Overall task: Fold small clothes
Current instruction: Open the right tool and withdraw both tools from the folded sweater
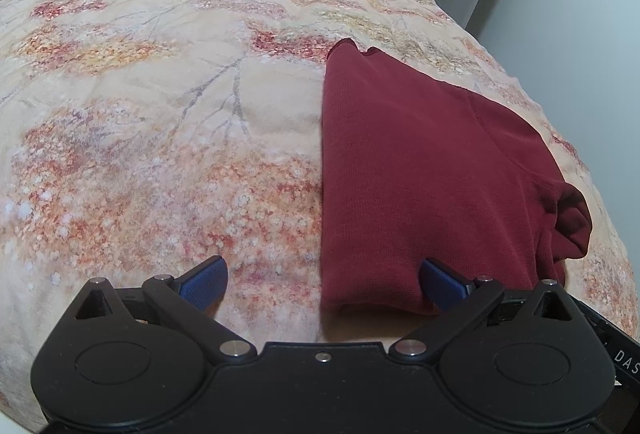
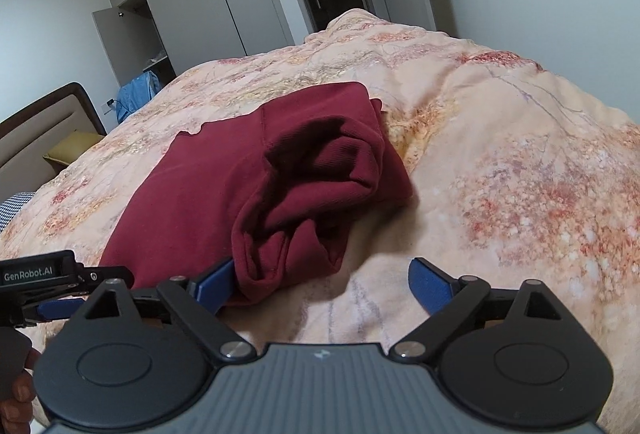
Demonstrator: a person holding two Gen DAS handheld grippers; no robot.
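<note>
A dark red ribbed knit garment (image 1: 408,170), folded into a long rectangle, is laid on a peach quilt printed with red and orange blossoms (image 1: 160,106); its bunched sleeve end (image 2: 296,202) is heaped at the near corner. The left gripper (image 1: 323,280) is seen with blue pads well apart, its right pad over the garment's near edge, nothing clamped. The right gripper (image 2: 322,284) is likewise spread wide, its left pad just beside the bunched cloth. Beyond the bed, an open white wardrobe (image 2: 132,34) holding a few unclear items is seen, with a blue cloth (image 2: 138,92) near it.
</note>
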